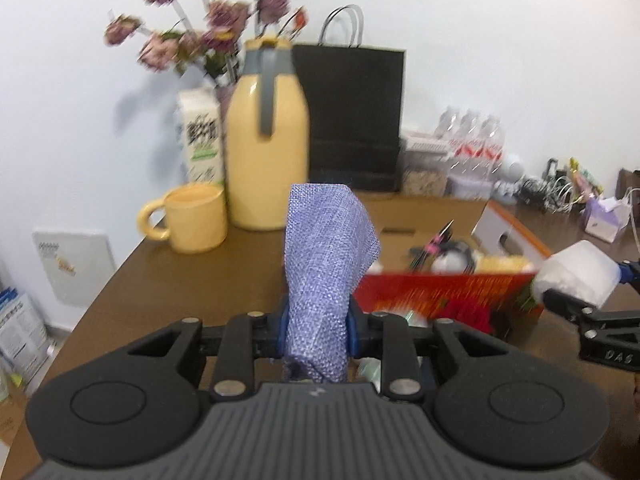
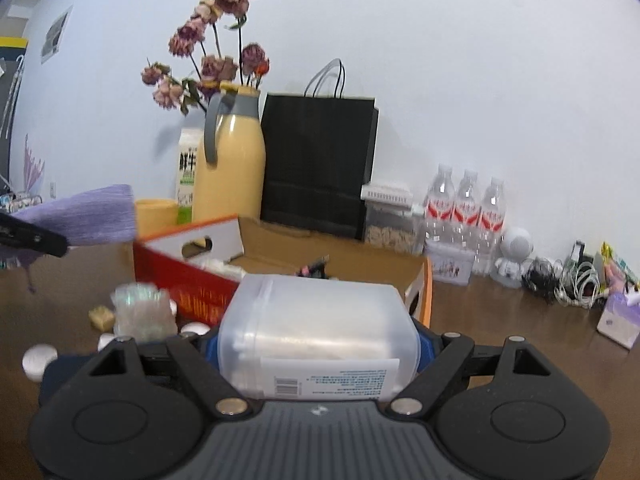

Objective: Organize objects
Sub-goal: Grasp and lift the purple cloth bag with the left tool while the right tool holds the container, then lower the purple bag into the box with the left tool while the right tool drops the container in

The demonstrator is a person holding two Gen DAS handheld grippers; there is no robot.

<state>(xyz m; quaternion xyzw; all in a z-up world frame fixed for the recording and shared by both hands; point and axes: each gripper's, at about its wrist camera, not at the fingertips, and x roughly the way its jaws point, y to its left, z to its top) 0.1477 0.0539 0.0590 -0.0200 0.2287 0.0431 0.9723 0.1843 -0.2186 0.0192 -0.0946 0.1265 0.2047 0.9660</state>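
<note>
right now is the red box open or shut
Open: the red box has its flaps folded out, and loose items show inside.

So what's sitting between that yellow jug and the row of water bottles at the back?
A black paper bag with handles stands right beside the yellow jug, then a lidded clear container sits before the water bottles. The right wrist view shows it best.

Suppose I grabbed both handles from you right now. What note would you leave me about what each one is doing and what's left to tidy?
Left gripper: shut on the purple cloth pouch, held above the table.
Right gripper: clamped on the clear plastic jar, just in front of the red box.
Done: the red box is open with several small things already inside.
Left: both held items probably go into the box, then the loose bits on the table, namely the silver tealights, the small tan block and the shiny wrapped packet.
</note>
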